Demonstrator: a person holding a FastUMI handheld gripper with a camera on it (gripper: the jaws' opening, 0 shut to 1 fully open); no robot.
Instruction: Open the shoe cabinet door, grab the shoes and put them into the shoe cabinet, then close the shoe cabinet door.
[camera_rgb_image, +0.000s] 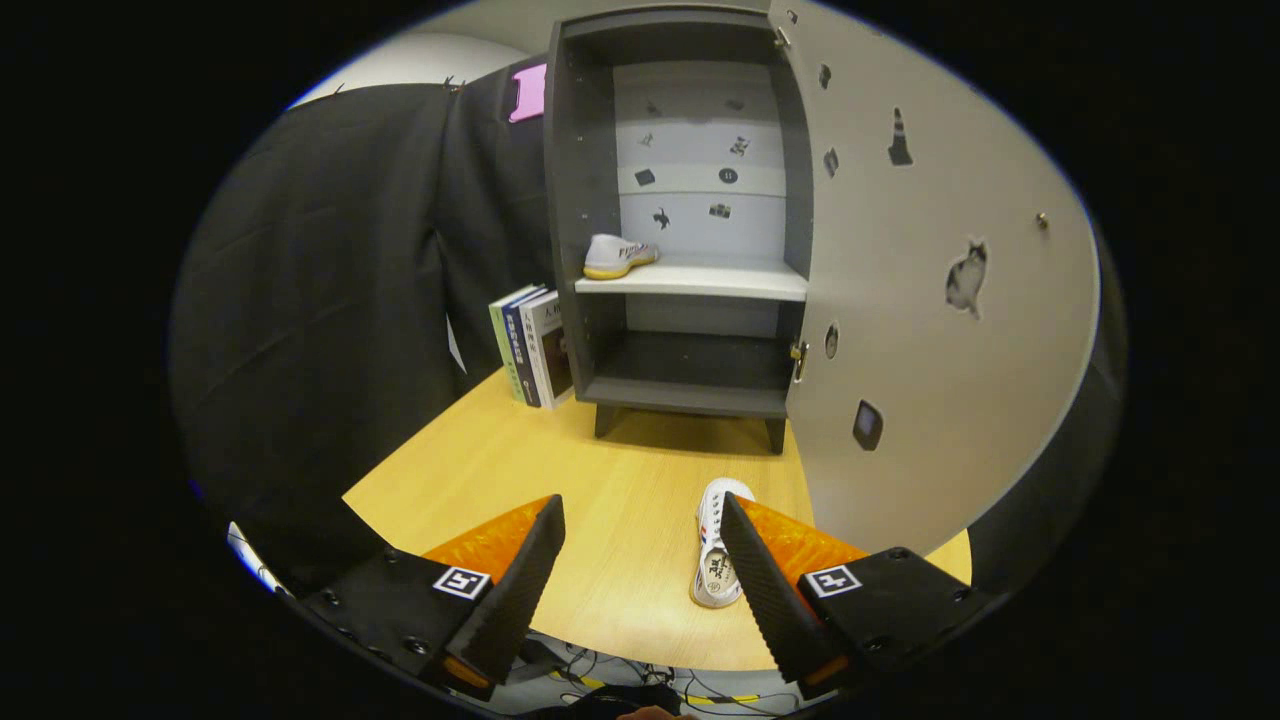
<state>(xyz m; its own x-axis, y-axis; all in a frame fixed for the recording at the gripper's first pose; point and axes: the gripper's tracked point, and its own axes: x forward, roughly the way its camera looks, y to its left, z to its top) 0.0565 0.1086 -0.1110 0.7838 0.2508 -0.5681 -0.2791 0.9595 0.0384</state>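
A few books (530, 345) stand upright on the tabletop (620, 520), just left of the shoe cabinet (600, 200). One shoe (618, 256) already sits on the left part of the cabinet's white shelf (720, 280). The gripper (640, 570) is spread wide and holds nothing, its fingers apart over bare wood. The second shoe (716, 545) lies on the tabletop touching or just behind the right finger (partly hidden by it), not between the two. Rightmost, the cabinet door (930, 300) stands fully open. My judgement: the step in hand is fetching the second shoe. Next the gripper must shift right to straddle it, then close.
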